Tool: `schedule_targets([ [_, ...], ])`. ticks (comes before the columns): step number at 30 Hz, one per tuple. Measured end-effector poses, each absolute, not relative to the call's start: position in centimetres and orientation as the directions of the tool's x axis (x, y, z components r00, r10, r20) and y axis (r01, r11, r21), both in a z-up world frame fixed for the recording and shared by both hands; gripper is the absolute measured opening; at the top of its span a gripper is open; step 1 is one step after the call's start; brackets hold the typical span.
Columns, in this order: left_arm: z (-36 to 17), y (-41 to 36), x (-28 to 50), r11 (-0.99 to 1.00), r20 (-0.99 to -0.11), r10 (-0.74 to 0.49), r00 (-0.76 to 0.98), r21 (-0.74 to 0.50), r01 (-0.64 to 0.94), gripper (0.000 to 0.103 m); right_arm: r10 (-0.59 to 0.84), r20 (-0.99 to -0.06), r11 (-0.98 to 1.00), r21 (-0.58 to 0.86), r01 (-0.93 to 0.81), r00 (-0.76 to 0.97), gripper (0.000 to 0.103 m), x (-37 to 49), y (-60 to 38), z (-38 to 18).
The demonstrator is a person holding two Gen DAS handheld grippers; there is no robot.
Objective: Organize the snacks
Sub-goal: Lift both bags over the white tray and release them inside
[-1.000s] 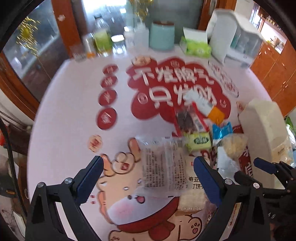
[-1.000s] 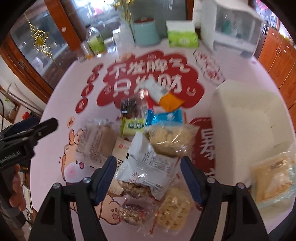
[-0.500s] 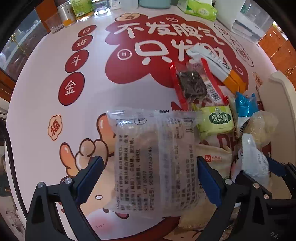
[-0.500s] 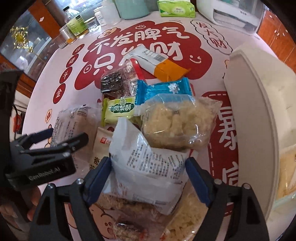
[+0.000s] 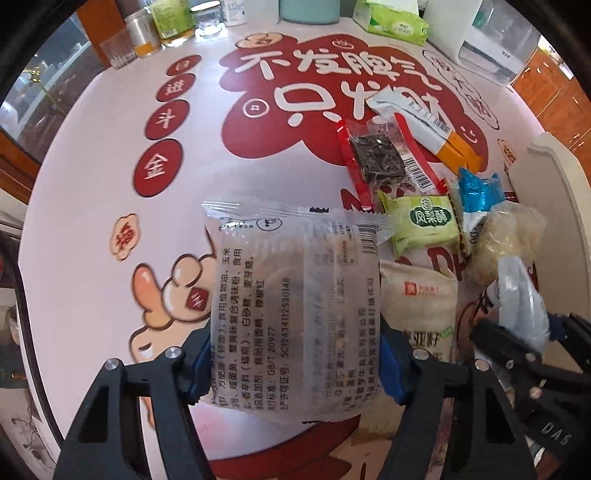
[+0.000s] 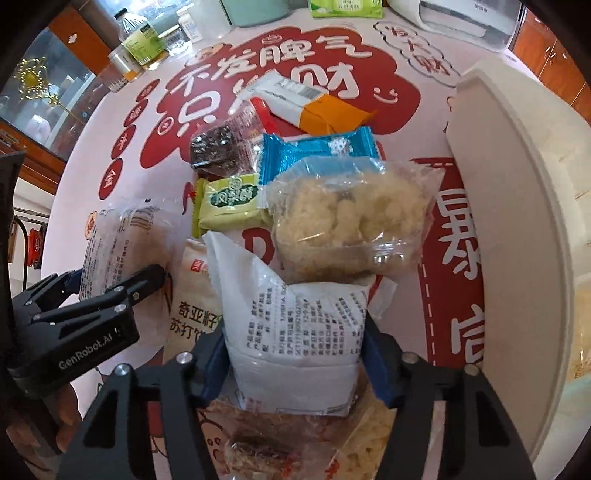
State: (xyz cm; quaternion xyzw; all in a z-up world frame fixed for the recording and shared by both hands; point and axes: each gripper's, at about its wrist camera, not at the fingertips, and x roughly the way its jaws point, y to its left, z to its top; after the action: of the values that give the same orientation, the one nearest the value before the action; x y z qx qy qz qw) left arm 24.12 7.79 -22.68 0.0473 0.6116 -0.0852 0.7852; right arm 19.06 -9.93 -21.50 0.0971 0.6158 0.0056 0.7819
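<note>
A clear printed snack packet lies on the red-and-pink table mat. My left gripper is closing on it, blue pads against both long sides. In the right wrist view a white printed packet stands between the closing jaws of my right gripper, pads touching its sides. It leans on a clear bag of crumbly pale snack. Loose around them lie a green pastry pack, a blue pack, a red pack with a dark block, an orange-and-white pack and a beige cracker packet.
A tall white bin stands right of the pile, with a yellowish packet low inside. Bottles, a glass, a green tissue pack and a white appliance line the table's far edge. More clear-wrapped snacks lie under my right gripper.
Both grippers came down onto the pile and their jaws narrowed. The left now pinches the clear packet, the right pinches the white packet, which stands more upright.
</note>
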Motion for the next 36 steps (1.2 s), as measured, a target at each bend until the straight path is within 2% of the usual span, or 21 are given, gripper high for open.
schedule_targets([
  [9, -16.4, 8.2, 20.8, 0.979, -0.938, -0.081, 0.338, -0.012, 0.203, 0.069, 0.131, -0.905, 0.989, 0.149, 0.015, 0.406, 0.062, 15.8, -9.4, -15.3],
  [18, -10.1, 5.7, 17.4, 0.968, -0.882, -0.159, 0.443, -0.051, 0.246, 0.069, 0.154, -0.834, 0.987, 0.158, -0.039, 0.53, 0.063, 11.5, -10.0, -10.0],
  [26, -5.1, -0.9, 15.3, 0.936, -0.821, -0.251, 0.513, -0.072, 0.343, 0.07, 0.12, -0.768, 0.986, 0.166, 0.015, 0.629, 0.064, 8.0, -15.0, -5.4],
  [36, -1.2, -12.2, 14.2, 0.887, -0.768, -0.335, 0.547, -0.06, 0.458, 0.07, -0.041, -0.715, 0.984, 0.093, 0.153, 0.698, 0.065, 4.7, -23.7, -2.2],
])
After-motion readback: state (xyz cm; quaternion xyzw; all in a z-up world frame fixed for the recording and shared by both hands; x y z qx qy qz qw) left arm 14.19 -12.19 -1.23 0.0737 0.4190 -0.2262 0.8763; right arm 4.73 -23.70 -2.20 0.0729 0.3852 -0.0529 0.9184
